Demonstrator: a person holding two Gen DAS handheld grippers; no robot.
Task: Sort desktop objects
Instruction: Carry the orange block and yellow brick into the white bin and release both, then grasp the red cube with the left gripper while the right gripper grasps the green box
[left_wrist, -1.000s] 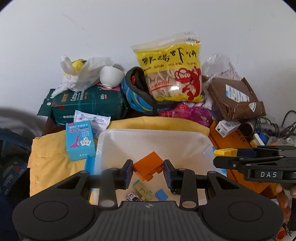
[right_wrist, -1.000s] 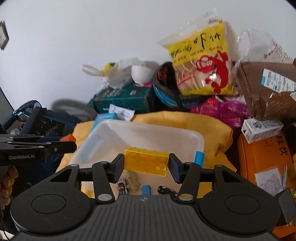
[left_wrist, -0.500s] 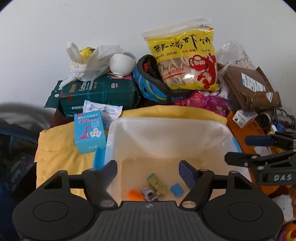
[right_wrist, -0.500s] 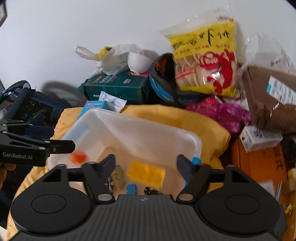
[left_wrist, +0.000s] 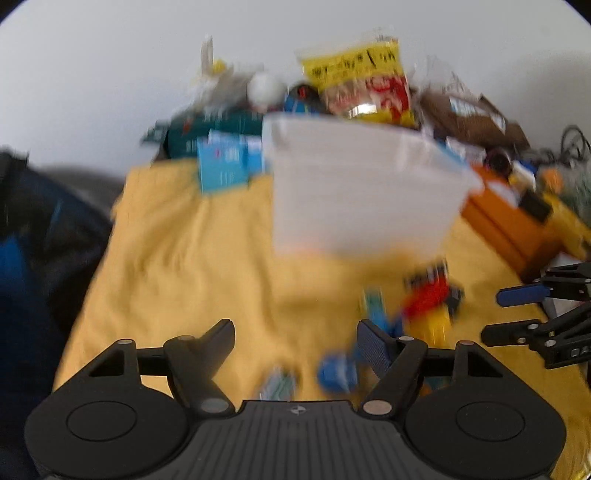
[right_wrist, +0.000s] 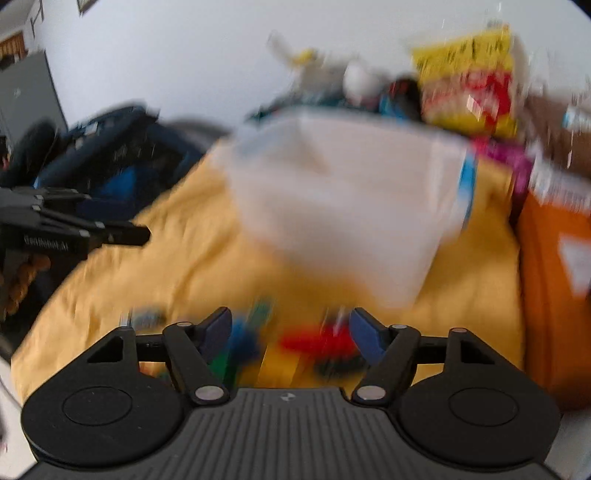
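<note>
Both views are blurred by motion. The white plastic bin (left_wrist: 362, 192) (right_wrist: 343, 206) stands on the yellow cloth (left_wrist: 184, 258). Loose toys lie on the cloth in front of it: a red toy (left_wrist: 428, 295) (right_wrist: 317, 341), a yellow brick (left_wrist: 436, 325) (right_wrist: 280, 360) and a blue piece (left_wrist: 338, 371) (right_wrist: 242, 339). My left gripper (left_wrist: 295, 326) is open over bare cloth, the blue piece by its right finger. My right gripper (right_wrist: 290, 314) hovers over the toys with its jaws closing; the pads press on nothing. Each gripper shows at the edge of the other's view (left_wrist: 517, 310) (right_wrist: 122, 221).
Clutter lines the wall behind the bin: a yellow snack bag (left_wrist: 358, 85), a brown parcel (left_wrist: 472, 114), a blue card box (left_wrist: 221, 166). An orange box (left_wrist: 509, 221) borders the cloth on the right, a dark bag (left_wrist: 33, 229) on the left.
The left gripper let go of an orange brick and the right of a yellow brick over the bin. Both then drew back and down to the toys on the cloth.
</note>
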